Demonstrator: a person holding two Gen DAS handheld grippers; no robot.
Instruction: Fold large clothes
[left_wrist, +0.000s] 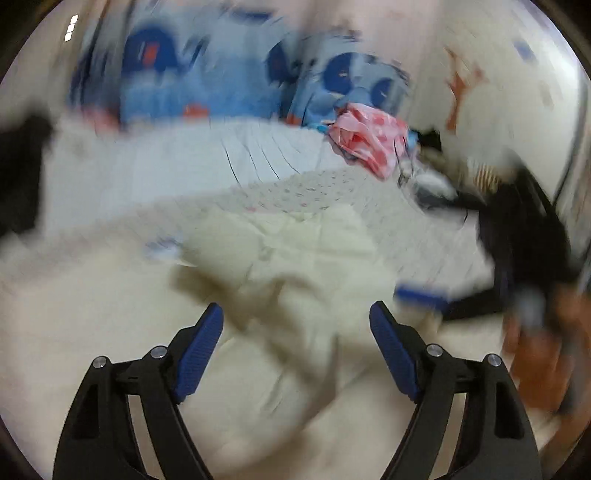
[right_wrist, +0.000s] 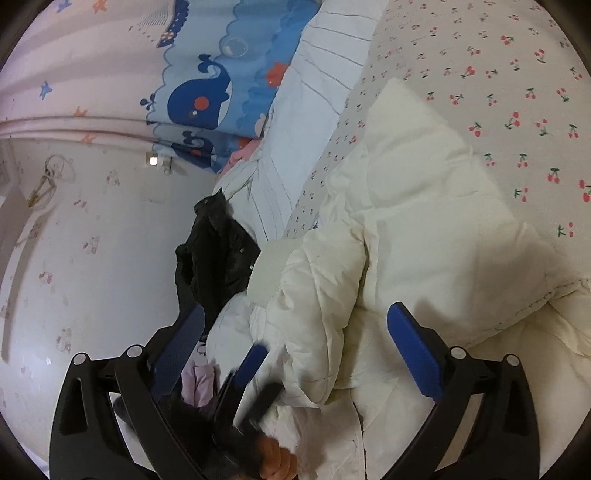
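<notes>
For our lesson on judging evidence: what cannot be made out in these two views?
- Left wrist view: motion blur smears the cream padded jacket and the pink patterned cloth.
- Right wrist view: the other gripper is blurred, and the jacket's lower part is cut off by the frame edge.

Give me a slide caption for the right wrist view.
Open right gripper over a cream puffer jacket on a cherry-print bedsheet.

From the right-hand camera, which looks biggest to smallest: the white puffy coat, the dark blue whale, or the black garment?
1. White puffy coat
2. Black garment
3. Dark blue whale
The last two look close; distance makes their order unsure.
</notes>
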